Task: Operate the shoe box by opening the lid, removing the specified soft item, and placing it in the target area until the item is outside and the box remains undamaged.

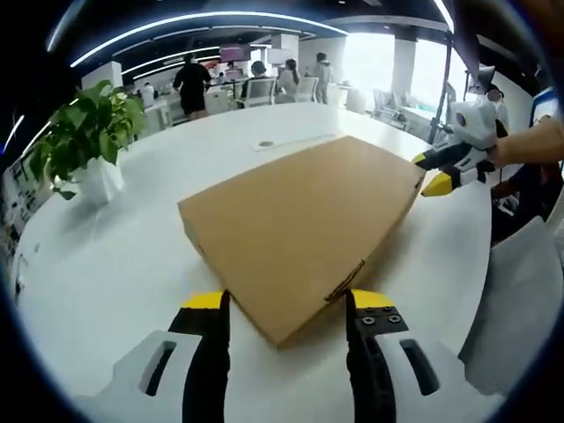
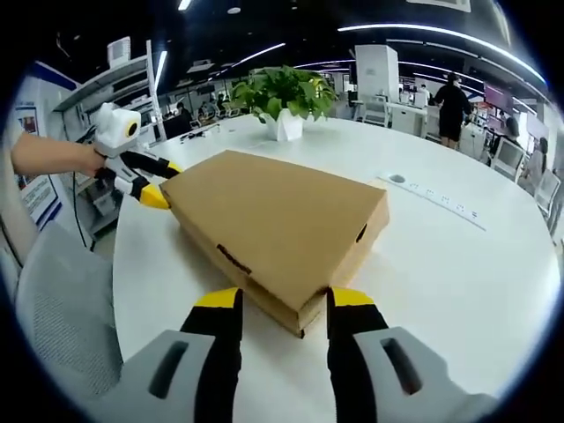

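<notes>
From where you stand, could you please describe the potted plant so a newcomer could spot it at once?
Start at the white round table bearing the flat brown shoe box. Beyond the box, near the table's edge, stands the potted plant. It alone is leafy and green, in a white pot.

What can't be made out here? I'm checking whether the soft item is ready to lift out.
- Box contents: both views, hidden by the closed lid.
- Soft item: unseen, same reason.
- Lid's opening edge: unclear; the left gripper and right gripper straddle opposite corners.
- Background people: too small.
</notes>
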